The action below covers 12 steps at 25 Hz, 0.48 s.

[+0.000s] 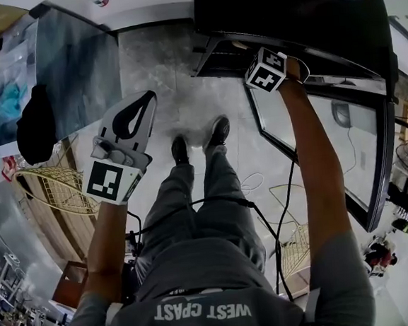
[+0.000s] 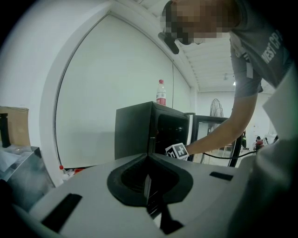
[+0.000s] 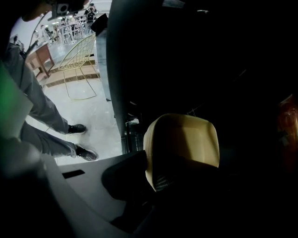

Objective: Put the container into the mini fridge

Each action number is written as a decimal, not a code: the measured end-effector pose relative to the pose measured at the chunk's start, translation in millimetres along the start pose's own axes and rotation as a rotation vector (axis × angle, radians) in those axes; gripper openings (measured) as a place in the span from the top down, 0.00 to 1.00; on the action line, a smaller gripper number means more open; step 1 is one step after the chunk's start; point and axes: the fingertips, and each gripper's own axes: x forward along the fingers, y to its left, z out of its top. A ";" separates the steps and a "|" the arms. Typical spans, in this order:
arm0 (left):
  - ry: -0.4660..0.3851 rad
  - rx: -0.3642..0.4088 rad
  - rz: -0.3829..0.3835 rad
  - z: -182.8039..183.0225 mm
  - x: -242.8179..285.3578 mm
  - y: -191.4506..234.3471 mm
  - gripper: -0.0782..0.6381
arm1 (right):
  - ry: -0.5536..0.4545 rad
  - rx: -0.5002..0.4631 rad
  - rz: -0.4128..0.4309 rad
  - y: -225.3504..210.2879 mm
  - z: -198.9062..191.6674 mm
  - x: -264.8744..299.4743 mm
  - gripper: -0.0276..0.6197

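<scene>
Where the right gripper (image 3: pixel 156 183) reaches: into the dark inside of the mini fridge (image 1: pixel 282 3), with its marker cube just at the opening.
Right gripper: jaws clamped on the container.
Container (image 3: pixel 182 142): tan with rounded corners, gripped between the right gripper's jaws and standing out ahead of them inside the fridge. Whether it rests on a shelf cannot be told.
Left gripper (image 2: pixel 148 185): jaws pressed together with nothing between them. It is held in open air, well apart from the right gripper and to its left, pointing toward the fridge.
Fridge door (image 1: pixel 330 148): glass-fronted and swung open, just to the right of the right gripper's arm.
Bottle (image 2: pixel 161 94): red label, upright on top of the fridge, above the right gripper.
Shoes (image 1: pixel 219 130): black, on the pale floor, below and between the two grippers.
Wire chair (image 3: pixel 81 65): behind the right gripper, to its left.
</scene>
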 end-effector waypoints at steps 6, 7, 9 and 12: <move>0.000 0.006 0.009 2.0 1.3 2.5 0.87 | -0.002 -0.017 -0.024 -13.8 -2.3 10.7 0.88; 0.001 0.007 0.010 2.1 1.7 2.6 0.87 | -0.005 -0.018 -0.029 -15.8 -2.4 12.0 0.87; 0.003 0.007 0.012 2.0 2.9 3.2 0.87 | -0.008 -0.020 -0.046 -21.0 -1.2 12.5 0.86; 0.004 0.008 0.013 2.9 4.7 3.7 0.87 | 0.005 -0.020 -0.080 -26.0 -3.7 13.3 0.85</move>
